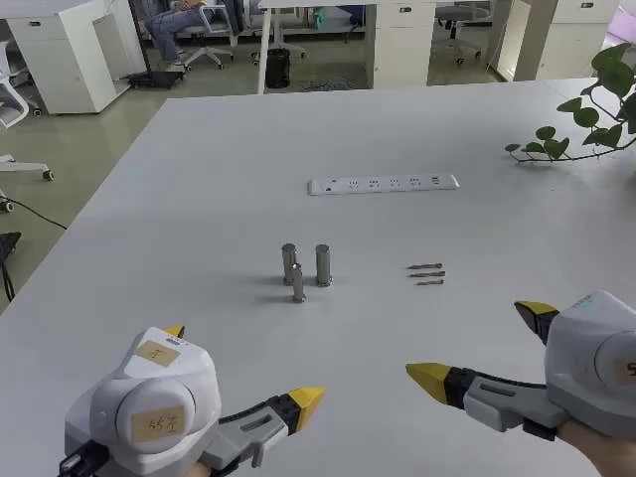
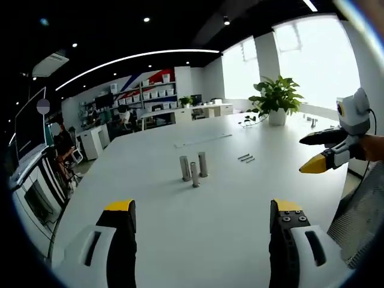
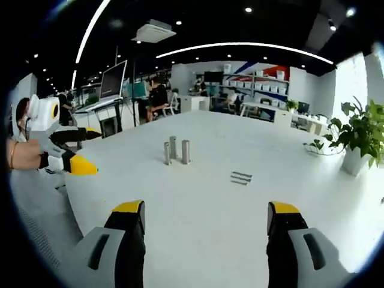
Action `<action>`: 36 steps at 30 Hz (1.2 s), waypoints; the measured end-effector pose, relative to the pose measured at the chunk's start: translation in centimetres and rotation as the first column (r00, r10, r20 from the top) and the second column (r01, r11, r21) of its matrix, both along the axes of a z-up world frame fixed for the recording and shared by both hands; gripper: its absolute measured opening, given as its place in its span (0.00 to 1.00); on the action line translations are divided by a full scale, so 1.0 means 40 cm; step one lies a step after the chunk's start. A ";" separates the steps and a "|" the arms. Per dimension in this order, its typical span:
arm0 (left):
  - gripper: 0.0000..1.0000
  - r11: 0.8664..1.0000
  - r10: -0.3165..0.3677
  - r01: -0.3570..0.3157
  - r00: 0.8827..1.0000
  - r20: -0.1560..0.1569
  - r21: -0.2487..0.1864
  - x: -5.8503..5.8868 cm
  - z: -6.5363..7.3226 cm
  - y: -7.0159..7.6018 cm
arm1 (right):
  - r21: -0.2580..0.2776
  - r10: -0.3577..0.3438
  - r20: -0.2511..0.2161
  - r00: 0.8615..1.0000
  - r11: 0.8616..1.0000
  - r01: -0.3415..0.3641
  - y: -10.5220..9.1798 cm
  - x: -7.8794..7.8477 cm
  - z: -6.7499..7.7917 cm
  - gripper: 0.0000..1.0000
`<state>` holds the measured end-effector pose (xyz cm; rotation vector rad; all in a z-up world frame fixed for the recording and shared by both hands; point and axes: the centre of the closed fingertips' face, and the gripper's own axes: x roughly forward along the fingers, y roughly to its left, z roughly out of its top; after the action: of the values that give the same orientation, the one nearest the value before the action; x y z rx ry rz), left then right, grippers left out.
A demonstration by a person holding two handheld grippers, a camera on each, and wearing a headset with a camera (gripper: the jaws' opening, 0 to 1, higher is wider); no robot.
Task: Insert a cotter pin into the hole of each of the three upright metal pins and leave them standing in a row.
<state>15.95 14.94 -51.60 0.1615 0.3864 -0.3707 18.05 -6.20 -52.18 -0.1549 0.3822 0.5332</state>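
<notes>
Long white power strip [image 1: 384,184] lay flat on the white table [image 1: 199,199], leafy green potted plant [image 2: 277,96] sat near its edge.

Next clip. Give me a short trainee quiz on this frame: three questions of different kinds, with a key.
1. True or false: one of the cotter pins already sits in a hole of the metal pins.
2. Multiple choice: the left gripper and right gripper are A) both open and empty, B) both shut on cotter pins, C) one open, one shut.
3. Fill in: in the head view, the cotter pins lie on the table to the ___ of the metal pins.
Key: 1 false, all three cotter pins lie loose on the table; 2 A; 3 right.
</notes>
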 end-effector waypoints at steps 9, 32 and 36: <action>0.99 0.997 0.025 -0.028 0.999 -0.038 -0.068 -0.003 0.002 0.006 | -0.004 0.016 0.007 1.000 1.000 -0.016 0.007 0.000 0.008 0.87; 0.96 0.997 -0.017 0.012 0.998 -0.065 -0.076 0.013 0.035 0.008 | 0.003 0.030 -0.022 0.999 1.000 -0.030 0.016 -0.007 0.020 0.73; 0.96 0.997 -0.011 0.007 0.999 -0.053 -0.073 0.019 0.039 0.017 | 0.011 0.035 -0.025 0.999 0.999 -0.035 0.019 -0.007 0.021 0.70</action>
<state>16.70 15.61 -50.03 0.0821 0.4245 -0.3981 17.76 -5.43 -51.34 -0.1448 0.4012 0.5724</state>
